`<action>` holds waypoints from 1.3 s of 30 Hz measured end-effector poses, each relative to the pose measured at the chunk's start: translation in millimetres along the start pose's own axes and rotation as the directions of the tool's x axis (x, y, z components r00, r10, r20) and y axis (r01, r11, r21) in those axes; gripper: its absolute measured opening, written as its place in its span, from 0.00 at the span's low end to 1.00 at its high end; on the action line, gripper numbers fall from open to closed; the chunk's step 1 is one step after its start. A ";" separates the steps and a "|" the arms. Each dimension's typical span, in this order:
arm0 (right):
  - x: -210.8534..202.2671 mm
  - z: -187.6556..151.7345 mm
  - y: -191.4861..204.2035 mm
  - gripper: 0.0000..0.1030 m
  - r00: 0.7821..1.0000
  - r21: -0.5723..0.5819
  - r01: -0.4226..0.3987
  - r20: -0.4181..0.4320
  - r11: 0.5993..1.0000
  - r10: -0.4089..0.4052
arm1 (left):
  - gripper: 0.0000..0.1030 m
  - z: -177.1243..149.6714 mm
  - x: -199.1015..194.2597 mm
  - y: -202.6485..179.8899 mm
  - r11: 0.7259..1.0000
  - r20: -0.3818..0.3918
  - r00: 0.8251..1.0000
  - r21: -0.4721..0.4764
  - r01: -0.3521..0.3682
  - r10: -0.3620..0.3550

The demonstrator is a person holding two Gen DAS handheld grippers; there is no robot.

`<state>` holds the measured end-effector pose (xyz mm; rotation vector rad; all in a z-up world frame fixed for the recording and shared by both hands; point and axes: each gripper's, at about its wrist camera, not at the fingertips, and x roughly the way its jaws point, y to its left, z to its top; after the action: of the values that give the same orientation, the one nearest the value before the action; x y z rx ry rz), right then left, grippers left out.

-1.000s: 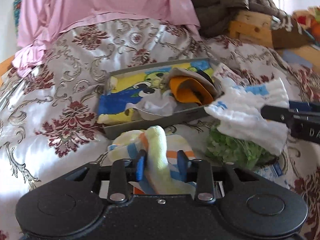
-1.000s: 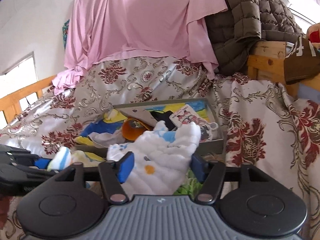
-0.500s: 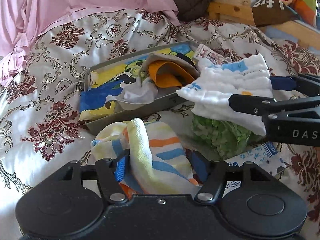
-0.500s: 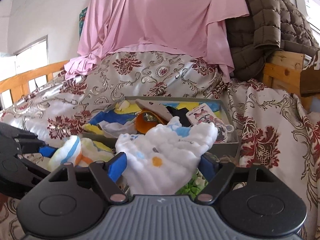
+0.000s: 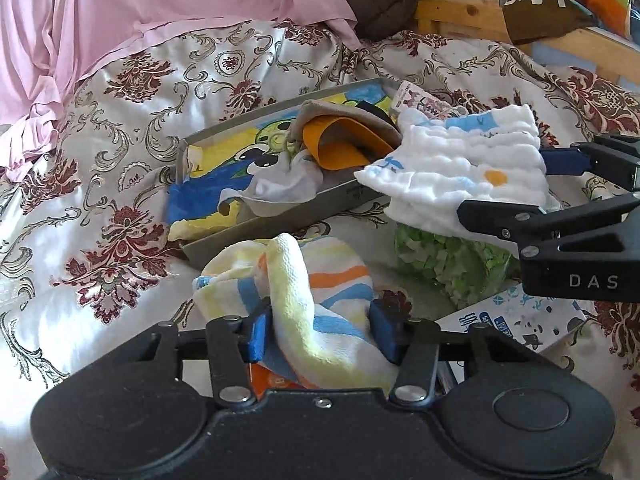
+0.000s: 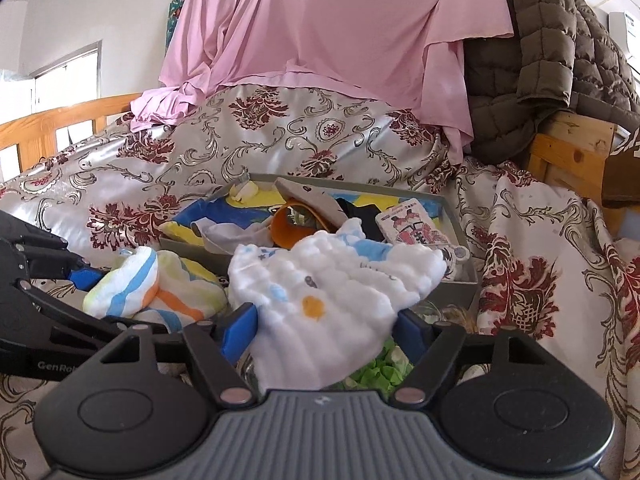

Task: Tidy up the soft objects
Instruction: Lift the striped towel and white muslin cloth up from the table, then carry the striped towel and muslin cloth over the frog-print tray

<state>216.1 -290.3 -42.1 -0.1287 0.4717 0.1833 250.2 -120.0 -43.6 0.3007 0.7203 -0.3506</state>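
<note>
Left gripper [image 5: 322, 330]: holds a striped towel [image 5: 316, 296] between its blue pads; the jaws have just been closing, and the cloth fills the gap, pressed on both sides
Striped towel: yellow, blue and orange stripes, bunched up, raised just in front of the near wall of the tray [image 5: 280, 226]; in the right wrist view it shows at lower left [image 6: 154, 284]
Right gripper [image 6: 326, 330]: holds a white cloth [image 6: 332, 292] between its blue pads; the jaws have just been closing on it, with the cloth squeezed between them
White cloth: quilted, with pale blue and orange marks, its free end reaching over the near right corner of the tray; from the left wrist view it juts in from the right [image 5: 460, 168]
Tray: shallow and grey, lying on the flowered bedspread [image 5: 100, 184]; inside are a cartoon-print cloth [image 5: 224, 168], an orange-lined cap [image 5: 344, 140], a crumpled pale rag [image 5: 280, 184] and a small printed packet [image 6: 416, 228]
Under the white cloth: a clear bag of green bits [image 5: 452, 260], beside a printed box [image 5: 516, 320]
Back of bed: a pink sheet [image 6: 340, 28] draped over the headboard, a brown quilted jacket [image 6: 536, 60] to its right, on a wooden frame [image 6: 572, 152]
</note>
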 end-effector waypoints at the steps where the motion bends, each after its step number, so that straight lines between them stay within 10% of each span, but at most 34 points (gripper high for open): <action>1: -0.4 0.0 0.7 0.68 1.000 -0.002 -0.003 -0.001 1.000 0.003 | 0.47 0.2 -0.1 -0.2 1.000 0.000 1.000 0.001 -0.006 0.006; 16: -13.0 2.8 6.4 0.16 0.998 -0.100 0.038 0.056 0.994 -0.033 | 0.15 7.4 -9.5 -10.2 0.995 -0.014 0.996 0.042 -0.091 0.092; 39: -6.8 43.7 -26.2 0.09 0.935 -0.060 0.051 0.355 0.997 -0.026 | 0.14 64.0 -54.9 -17.7 0.966 0.263 0.929 -0.088 -0.244 0.259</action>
<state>234.7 -309.6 1.7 -0.1682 0.1028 0.1796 242.1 -149.1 37.2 0.2832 0.4117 -0.1235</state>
